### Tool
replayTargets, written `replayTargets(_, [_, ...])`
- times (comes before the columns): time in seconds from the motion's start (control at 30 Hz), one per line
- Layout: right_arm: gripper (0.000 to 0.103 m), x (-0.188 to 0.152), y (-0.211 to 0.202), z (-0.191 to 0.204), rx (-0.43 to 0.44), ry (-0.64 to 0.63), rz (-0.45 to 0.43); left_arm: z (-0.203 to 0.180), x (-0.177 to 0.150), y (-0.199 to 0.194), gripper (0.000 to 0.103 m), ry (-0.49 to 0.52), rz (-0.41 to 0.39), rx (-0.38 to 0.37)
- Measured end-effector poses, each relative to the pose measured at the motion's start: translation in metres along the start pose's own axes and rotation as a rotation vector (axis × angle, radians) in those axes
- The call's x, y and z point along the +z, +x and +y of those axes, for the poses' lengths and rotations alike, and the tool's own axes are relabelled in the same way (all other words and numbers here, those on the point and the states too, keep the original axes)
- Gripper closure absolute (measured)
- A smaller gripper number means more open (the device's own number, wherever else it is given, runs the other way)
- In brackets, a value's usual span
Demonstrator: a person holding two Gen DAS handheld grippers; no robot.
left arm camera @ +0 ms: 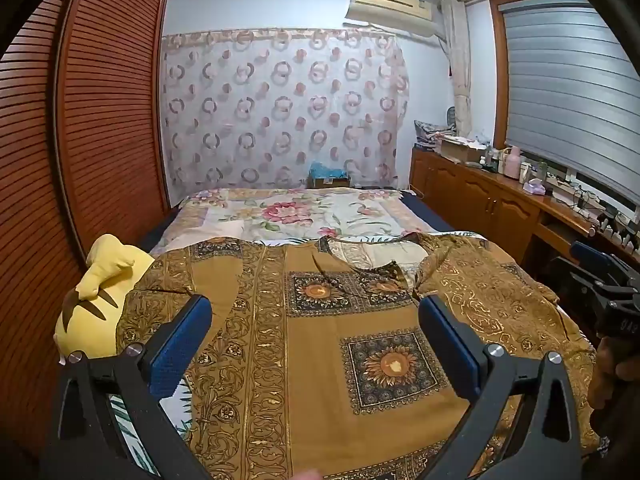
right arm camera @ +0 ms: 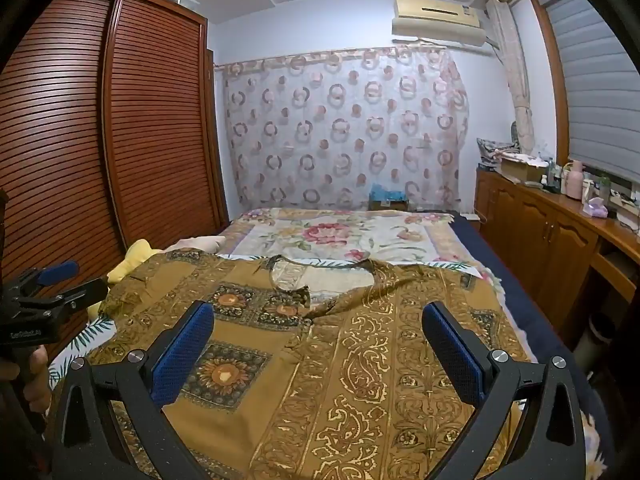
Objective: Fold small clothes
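Garment [left arm camera: 320, 340] spread flat, yellow plush [left arm camera: 96, 292] clearest from left view

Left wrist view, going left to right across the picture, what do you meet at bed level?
Wooden wardrobe → yellow plush toy → left gripper, jaws wide open over the brown patterned garment → right gripper at the edge.

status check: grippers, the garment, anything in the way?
Left gripper open, empty. Right gripper open, empty. Brown patterned shirt spread flat on the bed, unfolded. Yellow plush toy touching its left sleeve edge.
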State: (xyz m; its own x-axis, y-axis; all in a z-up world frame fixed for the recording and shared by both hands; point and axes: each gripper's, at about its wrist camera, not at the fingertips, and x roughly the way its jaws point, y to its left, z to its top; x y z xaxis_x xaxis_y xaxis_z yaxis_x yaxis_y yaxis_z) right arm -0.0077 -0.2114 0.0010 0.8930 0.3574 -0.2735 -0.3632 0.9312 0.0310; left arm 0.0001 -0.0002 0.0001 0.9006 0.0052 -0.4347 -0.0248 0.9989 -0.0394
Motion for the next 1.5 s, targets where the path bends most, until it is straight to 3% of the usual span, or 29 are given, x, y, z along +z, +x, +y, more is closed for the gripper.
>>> replayTargets(1.5, [0.0,0.0006,-0.0001,-0.0002,-0.002,0.001,-0.009,0.0016,0.0075,-0.0054,0.0,0.0,-0.024,0.004])
